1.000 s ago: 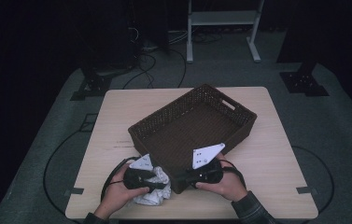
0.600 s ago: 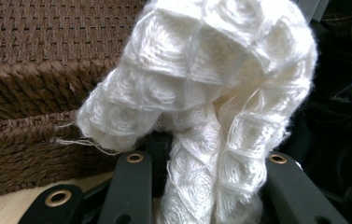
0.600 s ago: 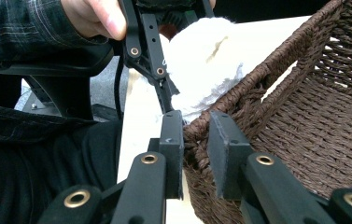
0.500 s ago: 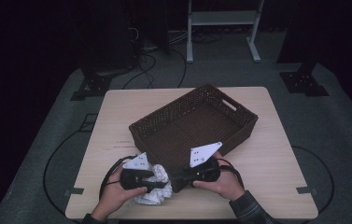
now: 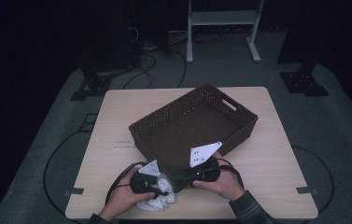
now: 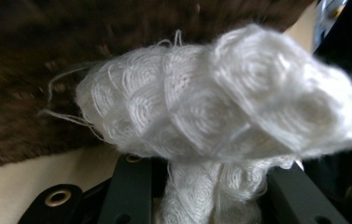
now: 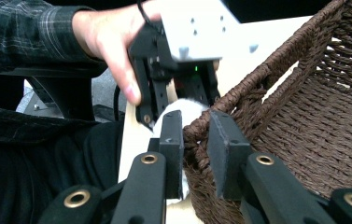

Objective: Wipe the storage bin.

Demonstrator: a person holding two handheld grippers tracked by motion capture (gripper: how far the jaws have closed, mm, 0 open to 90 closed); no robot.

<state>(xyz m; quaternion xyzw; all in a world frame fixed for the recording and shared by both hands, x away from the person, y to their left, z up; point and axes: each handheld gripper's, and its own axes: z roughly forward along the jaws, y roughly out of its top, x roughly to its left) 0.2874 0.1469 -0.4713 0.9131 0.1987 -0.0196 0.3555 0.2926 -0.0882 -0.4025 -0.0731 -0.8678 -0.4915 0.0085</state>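
1. My left gripper [image 5: 157, 185] is clamped on the white knitted cloth [image 6: 220, 102]; in the left gripper view the fabric is pinched between both jaws and bulges out above them.
2. My right gripper [image 7: 196, 140] has its jaws straddling the near rim of the wicker basket [image 5: 239, 116], one jaw outside and one inside. They look closed on the rim, gripping it, though a thin gap can't be ruled out.
3. Cloth location: near edge of the table [image 5: 276, 186], just beside the basket's near corner, partly lifted in the left jaws and bunched under the left hand [image 5: 124, 198] in the high view.
4. Handling, my guess: the cloth is light, soft and floppy, with loose threads that can snag on the weave. A bunched middle fold is the best hold; an edge would let it trail.
5. The basket looks stiff and light, and the rim is a fair grip for steadying it.
6. View differences: the left gripper view gives the knit texture and the stray threads, which the high view blurs into a white lump. The right gripper view gives the jaws across the rim and the left gripper close behind it. The high view gives the overall layout and the basket's bare inside.
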